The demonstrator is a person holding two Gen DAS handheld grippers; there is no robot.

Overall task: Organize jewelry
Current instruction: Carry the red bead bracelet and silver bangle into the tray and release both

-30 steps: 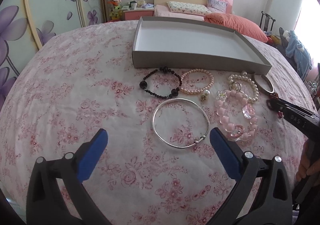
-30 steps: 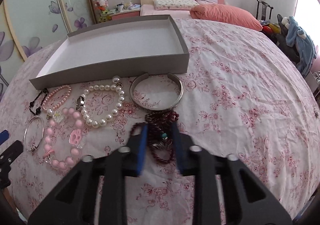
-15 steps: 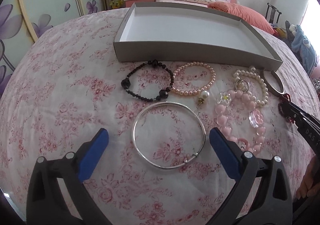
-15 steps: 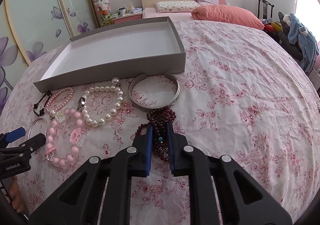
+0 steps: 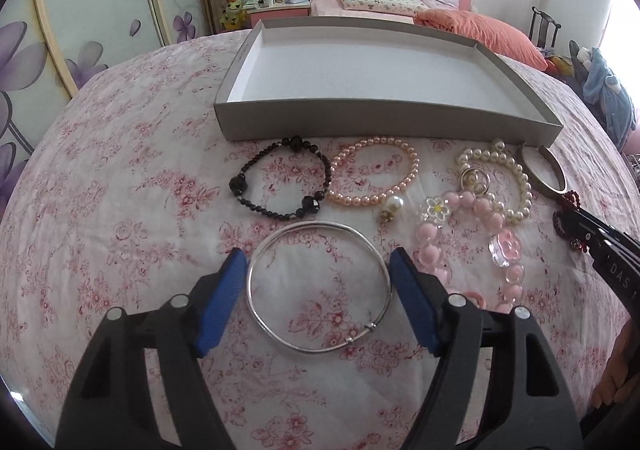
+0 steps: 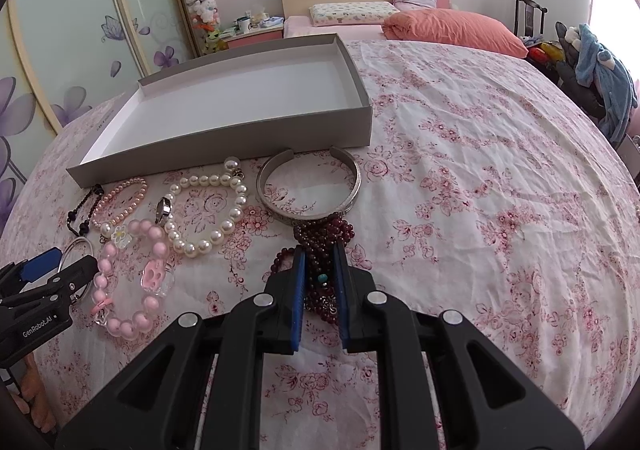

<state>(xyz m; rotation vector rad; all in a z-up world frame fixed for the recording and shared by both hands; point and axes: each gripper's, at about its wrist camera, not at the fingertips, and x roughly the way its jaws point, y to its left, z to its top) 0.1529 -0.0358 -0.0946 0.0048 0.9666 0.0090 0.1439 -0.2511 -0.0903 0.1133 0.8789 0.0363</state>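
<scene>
A thin silver bangle [image 5: 320,225] lies flat on the floral bedspread between the blue pads of my left gripper [image 5: 318,270]. Its jaws are closing, and the pads stand just outside the ring's two sides. In the right wrist view my right gripper [image 6: 320,262] is shut on a dark red bead bracelet [image 6: 324,226], which is bunched between its pads on the cloth. An open grey box [image 5: 360,118] with a white, bare inside sits just behind the jewelry.
A black bead bracelet [image 5: 294,142], a pink pearl bracelet [image 5: 374,200], a white pearl bracelet [image 5: 516,170] and a chunky pink bead bracelet [image 5: 430,250] lie in front of the box. A silver cuff [image 6: 312,212] touches the red beads. Pillows lie beyond.
My left gripper has moved forward over the silver bangle and its jaws have narrowed around it. The right gripper has pinched a little tighter on the red beads and stayed in place.
</scene>
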